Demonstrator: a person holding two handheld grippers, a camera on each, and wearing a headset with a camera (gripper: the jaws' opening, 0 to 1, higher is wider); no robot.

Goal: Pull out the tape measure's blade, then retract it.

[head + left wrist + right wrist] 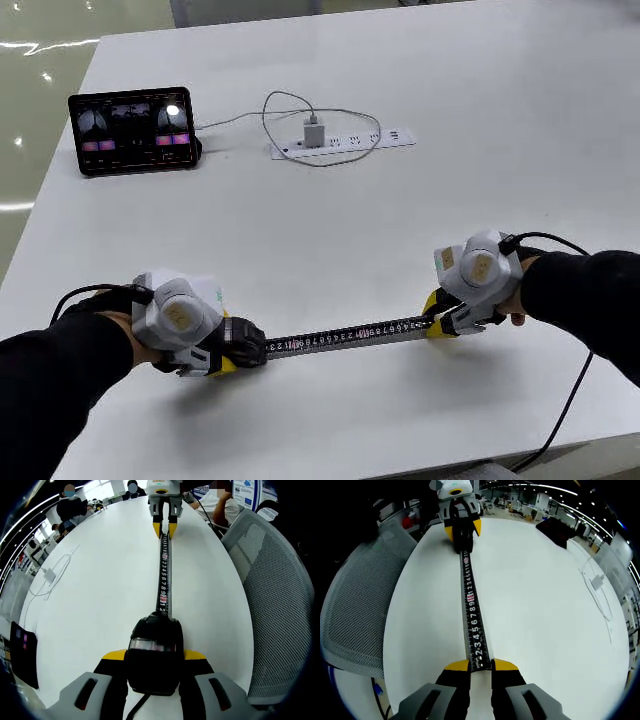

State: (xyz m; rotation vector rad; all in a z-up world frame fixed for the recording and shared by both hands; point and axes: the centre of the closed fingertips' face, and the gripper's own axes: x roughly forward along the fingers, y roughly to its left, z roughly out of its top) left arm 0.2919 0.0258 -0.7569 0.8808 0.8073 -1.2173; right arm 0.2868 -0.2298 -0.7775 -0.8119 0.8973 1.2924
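The black tape measure case [243, 342] [155, 652] sits low over the white table, with my left gripper [225, 348] [154, 656] shut on it. Its dark numbered blade [345, 335] [163, 565] [471, 612] runs straight out across the table to my right gripper [437, 322] [480, 666], which is shut on the blade's end. In each gripper view the other gripper is at the far end of the blade: the right one [165, 526] in the left gripper view, the left one [461, 530] in the right gripper view.
A tablet [132, 130] with a lit screen stands at the back left of the table [400, 230]. A white power strip [345, 143] with a charger and looped cable lies behind the middle. A grey mesh chair [280, 590] stands by the table's near edge.
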